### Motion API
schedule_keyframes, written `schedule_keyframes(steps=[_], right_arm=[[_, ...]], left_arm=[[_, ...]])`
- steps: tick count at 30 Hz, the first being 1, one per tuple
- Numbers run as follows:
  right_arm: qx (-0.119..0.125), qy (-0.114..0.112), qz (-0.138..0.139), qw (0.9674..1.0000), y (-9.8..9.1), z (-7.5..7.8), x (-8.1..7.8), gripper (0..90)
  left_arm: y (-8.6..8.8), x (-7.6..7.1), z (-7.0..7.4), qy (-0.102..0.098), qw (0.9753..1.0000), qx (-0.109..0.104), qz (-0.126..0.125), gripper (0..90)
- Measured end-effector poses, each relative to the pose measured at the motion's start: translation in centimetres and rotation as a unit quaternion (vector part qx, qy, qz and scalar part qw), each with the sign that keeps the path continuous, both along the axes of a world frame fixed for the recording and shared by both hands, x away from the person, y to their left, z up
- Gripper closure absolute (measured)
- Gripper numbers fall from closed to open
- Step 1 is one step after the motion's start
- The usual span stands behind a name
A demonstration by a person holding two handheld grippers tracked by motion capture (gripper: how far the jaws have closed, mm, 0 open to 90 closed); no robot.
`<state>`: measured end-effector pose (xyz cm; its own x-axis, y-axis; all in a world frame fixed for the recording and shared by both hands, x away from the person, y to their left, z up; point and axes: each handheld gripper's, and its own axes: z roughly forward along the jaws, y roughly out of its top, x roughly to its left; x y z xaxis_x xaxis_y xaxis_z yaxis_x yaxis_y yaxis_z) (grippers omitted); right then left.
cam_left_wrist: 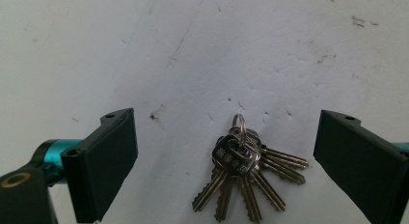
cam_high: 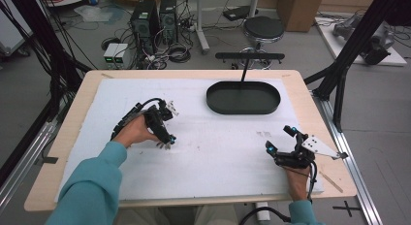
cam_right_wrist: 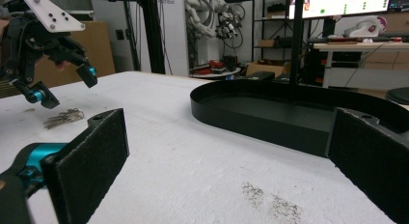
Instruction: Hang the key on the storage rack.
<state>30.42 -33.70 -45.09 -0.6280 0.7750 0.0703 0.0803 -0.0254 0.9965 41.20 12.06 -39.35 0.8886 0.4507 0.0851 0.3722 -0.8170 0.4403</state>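
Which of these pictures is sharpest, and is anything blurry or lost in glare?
Left gripper view: sharpest, the keys crisp under even light with only a faint shadow. Right gripper view: the near black pads look soft, the tray is clearer, and the background screens glare bright. High view: evenly lit but coarse, so the keys are a small smudge.

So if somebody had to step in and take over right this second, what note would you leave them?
Left gripper: jaws open, pointing down over the bunch of keys, not gripping it.
Right gripper: open, holding nothing, low over the white mat on the right.
Keys lie flat on the mat; the black oval tray sits at the far side with nothing in it.
Done: the left gripper is lined up over the keys.
Left: close on the keys, lift them; the tray looks the likely place for them.
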Motion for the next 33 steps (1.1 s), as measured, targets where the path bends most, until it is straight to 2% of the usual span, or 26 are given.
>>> schedule_keyframes(steps=[2, 4, 8, 15, 17, 29, 33], right_arm=[[0.0, 0.0, 0.0, 1.0, 0.0, 0.0, 0.0, 0.4], [0.0, 0.0, 0.0, 1.0, 0.0, 0.0, -0.02, 0.4], [0.0, 0.0, 0.0, 1.0, 0.01, 0.0, -0.01, 0.4], [0.0, 0.0, 0.0, 1.0, 0.01, 0.0, -0.02, 0.4], [0.001, 0.0, 0.0, 1.0, 0.02, 0.0, -0.02, 0.4], [0.002, 0.002, -0.001, 1.0, 0.01, 0.0, -0.04, 0.5], [0.002, 0.002, 0.0, 1.0, 0.01, 0.0, -0.04, 0.4]], left_arm=[[0.02, 0.08, -0.03, 0.002, 1.0, 0.008, -0.004, 9.6], [0.02, 0.02, -0.2, 0.003, 1.0, 0.002, 0.001, 10.5], [-0.08, 0.04, -0.38, 0.007, 0.9999, 0.013, -0.001, 11.6], [-0.27, 0.12, -0.66, 0.014, 0.9995, 0.029, -0.003, 18.5], [-0.27, 0.12, -0.67, 0.015, 0.9996, 0.026, 0.0, 22.5], [-0.22, 0.17, -0.61, 0.018, 0.9995, 0.027, -0.001, 33.3], [-0.23, 0.12, -0.58, 0.019, 0.9995, 0.024, -0.007, 41.0]])
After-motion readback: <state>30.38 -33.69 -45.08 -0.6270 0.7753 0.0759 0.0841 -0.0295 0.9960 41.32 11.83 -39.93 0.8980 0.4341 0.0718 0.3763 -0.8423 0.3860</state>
